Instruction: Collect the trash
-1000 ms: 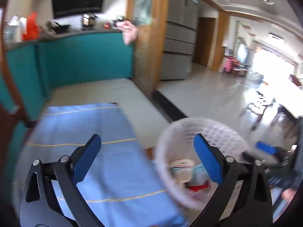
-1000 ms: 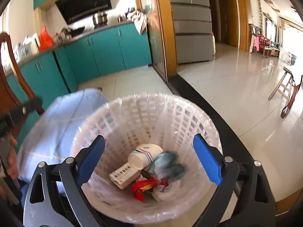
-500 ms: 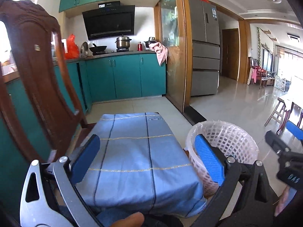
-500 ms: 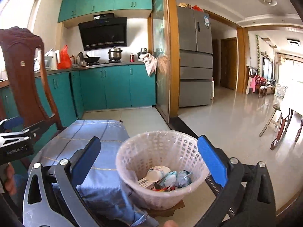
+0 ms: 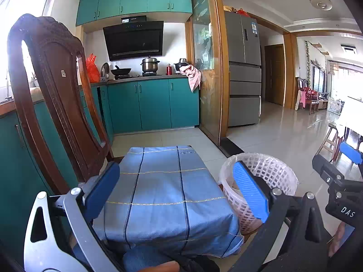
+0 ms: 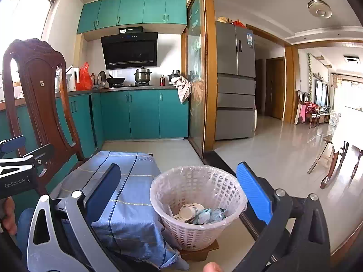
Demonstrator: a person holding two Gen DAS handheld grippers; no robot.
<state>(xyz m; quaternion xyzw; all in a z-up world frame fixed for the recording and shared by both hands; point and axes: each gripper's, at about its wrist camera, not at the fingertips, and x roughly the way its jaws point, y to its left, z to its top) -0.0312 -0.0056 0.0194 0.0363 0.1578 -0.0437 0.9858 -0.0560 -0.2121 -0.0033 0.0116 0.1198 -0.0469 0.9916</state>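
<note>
A white lattice waste basket (image 6: pixel 181 233) lined with a clear bag stands on a low wooden stool (image 6: pixel 199 252) beside the cloth-covered seat. Inside it lie a paper cup (image 6: pixel 190 210), a crumpled blue-green wrapper (image 6: pixel 209 215) and other scraps. My right gripper (image 6: pixel 179 192) hovers above and short of the basket, open, nothing between its blue pads. My left gripper (image 5: pixel 177 192) is open too, above the blue checked cloth (image 5: pixel 163 192), holding nothing. The basket (image 5: pixel 279 176) sits to its right. Each gripper shows at the edge of the other's view: right gripper (image 5: pixel 333 156), left gripper (image 6: pixel 29 146).
A carved dark wooden chair back (image 5: pixel 52 95) rises close on the left. Teal kitchen cabinets (image 5: pixel 147 104) and a grey fridge (image 5: pixel 244 68) stand behind. A glass sliding door (image 5: pixel 206 68) divides the kitchen from a tiled hall. A wooden table leg (image 6: pixel 331 165) is at right.
Both grippers have drawn back and upward from the basket and tilted toward level, so the basket looks smaller and farther. The chair back has come into view.
</note>
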